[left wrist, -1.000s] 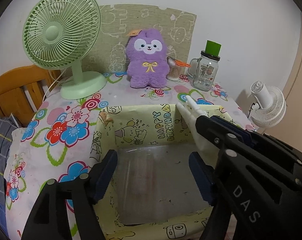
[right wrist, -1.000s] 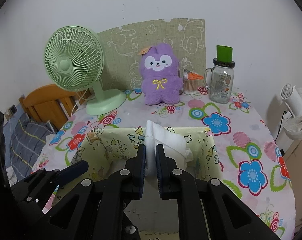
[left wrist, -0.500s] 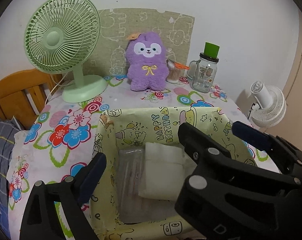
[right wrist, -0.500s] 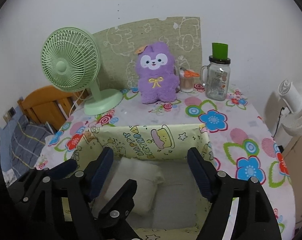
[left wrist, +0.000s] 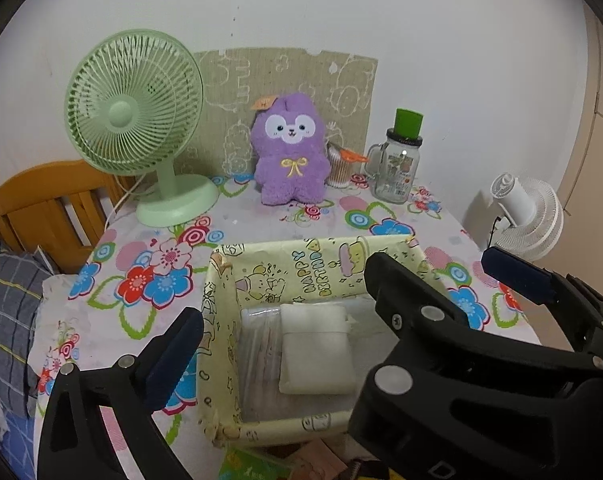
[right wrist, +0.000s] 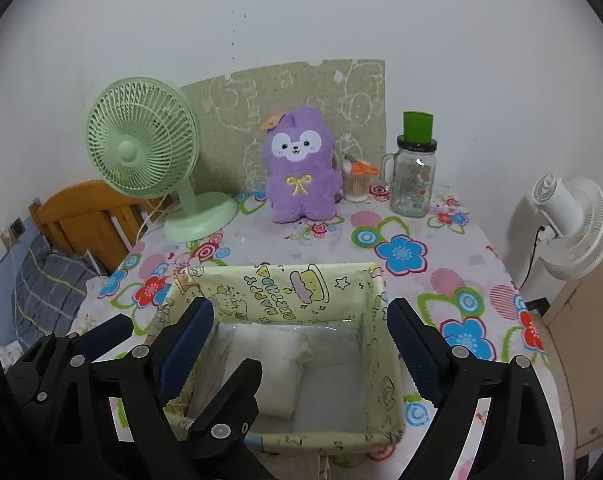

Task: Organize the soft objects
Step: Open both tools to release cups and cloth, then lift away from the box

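Note:
A yellow cartoon-print fabric box point(left wrist: 301, 268) point(right wrist: 285, 284) stands on the flowered table. A white folded soft pad point(left wrist: 315, 350) point(right wrist: 269, 360) lies flat inside it, on the box's left half. A purple plush toy point(left wrist: 289, 152) point(right wrist: 299, 168) sits upright at the back of the table. My right gripper point(right wrist: 297, 344) is open and empty, raised above the box. My left gripper point(left wrist: 341, 312) is open and empty, also above the box. The right gripper's body hides the box's right side in the left wrist view.
A green desk fan point(left wrist: 141, 128) point(right wrist: 149, 152) stands back left. A glass jar with a green lid point(left wrist: 401, 164) point(right wrist: 415, 172) and a cup of cotton swabs point(right wrist: 355, 184) stand back right. A white fan point(right wrist: 569, 224) is off the table's right edge. A wooden bed frame point(left wrist: 41, 204) is left.
My right gripper opened and let go of the white pad, which now lies in the box. Both grippers have pulled back and up from the box.

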Demonstrator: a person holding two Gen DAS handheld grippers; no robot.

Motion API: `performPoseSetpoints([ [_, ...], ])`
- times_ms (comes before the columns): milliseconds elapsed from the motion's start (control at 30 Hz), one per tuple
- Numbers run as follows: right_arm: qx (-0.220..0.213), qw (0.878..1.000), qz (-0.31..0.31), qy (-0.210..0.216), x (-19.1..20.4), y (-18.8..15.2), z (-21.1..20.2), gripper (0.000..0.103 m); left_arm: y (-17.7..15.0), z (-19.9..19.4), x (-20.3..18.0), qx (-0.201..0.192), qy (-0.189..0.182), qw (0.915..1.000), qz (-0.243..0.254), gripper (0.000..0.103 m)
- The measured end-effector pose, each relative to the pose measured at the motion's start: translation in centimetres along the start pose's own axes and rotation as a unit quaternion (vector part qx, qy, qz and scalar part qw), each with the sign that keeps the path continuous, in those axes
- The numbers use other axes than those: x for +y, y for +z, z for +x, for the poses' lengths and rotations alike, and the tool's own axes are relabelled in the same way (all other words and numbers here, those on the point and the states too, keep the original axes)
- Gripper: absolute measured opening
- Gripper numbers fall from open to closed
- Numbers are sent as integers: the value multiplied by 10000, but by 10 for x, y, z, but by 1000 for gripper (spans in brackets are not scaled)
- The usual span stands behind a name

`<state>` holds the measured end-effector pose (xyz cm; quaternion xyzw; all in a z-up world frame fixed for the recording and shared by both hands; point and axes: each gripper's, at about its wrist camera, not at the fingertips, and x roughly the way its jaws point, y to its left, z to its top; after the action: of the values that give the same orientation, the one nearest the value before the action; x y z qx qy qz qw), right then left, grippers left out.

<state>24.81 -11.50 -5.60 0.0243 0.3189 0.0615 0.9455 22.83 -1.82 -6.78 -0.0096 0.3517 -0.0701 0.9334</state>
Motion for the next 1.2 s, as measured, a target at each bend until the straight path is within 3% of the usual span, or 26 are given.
performPoseSetpoints([
  [567,-651,9978,-66,-91,6,-5,-105,91,-11,-91,-19,-602,-88,9981,133,103],
  [700,-771,9969,-84,-126,7,-12,-128,97,-18,-110,-23,-713,-117,9973,145,103],
  [1200,-928,9956,-89,-130,6,-47,-177,97,-56,-151,-31,-888,-110,9960,79,103],
])
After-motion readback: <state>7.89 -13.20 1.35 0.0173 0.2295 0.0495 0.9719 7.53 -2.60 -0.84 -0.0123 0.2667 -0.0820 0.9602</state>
